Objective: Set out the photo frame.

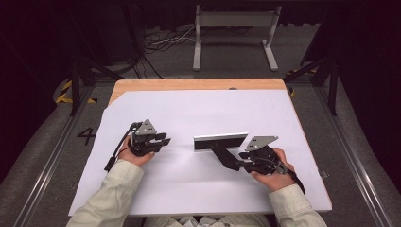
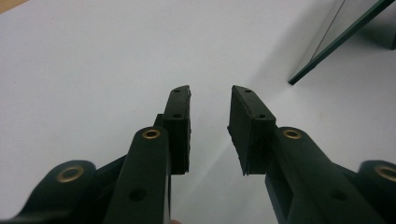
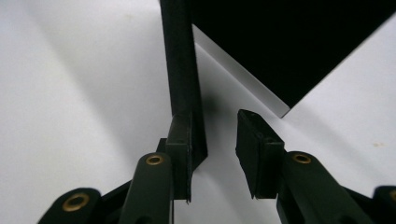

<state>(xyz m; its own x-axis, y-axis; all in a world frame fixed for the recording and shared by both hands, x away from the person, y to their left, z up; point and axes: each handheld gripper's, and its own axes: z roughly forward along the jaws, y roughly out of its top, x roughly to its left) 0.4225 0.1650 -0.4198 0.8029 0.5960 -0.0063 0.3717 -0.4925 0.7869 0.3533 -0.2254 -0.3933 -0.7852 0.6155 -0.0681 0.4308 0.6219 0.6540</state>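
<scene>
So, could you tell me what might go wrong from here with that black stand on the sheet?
The right gripper stands open, and the stand's black leg lies against just one pad, so a sideways move could drag or tip the black stand. The stand looks propped on that single leg, so a nudge might topple it onto the white sheet. The left gripper is open and apart from it, too far to steady it.

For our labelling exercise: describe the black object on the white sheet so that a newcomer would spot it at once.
Start at the white sheet covering the table. Right of its middle stands a black panel on edge, with a black handle running back toward the right gripper. It is the sheet's one black thing no hand holds, with a pale top edge.
</scene>
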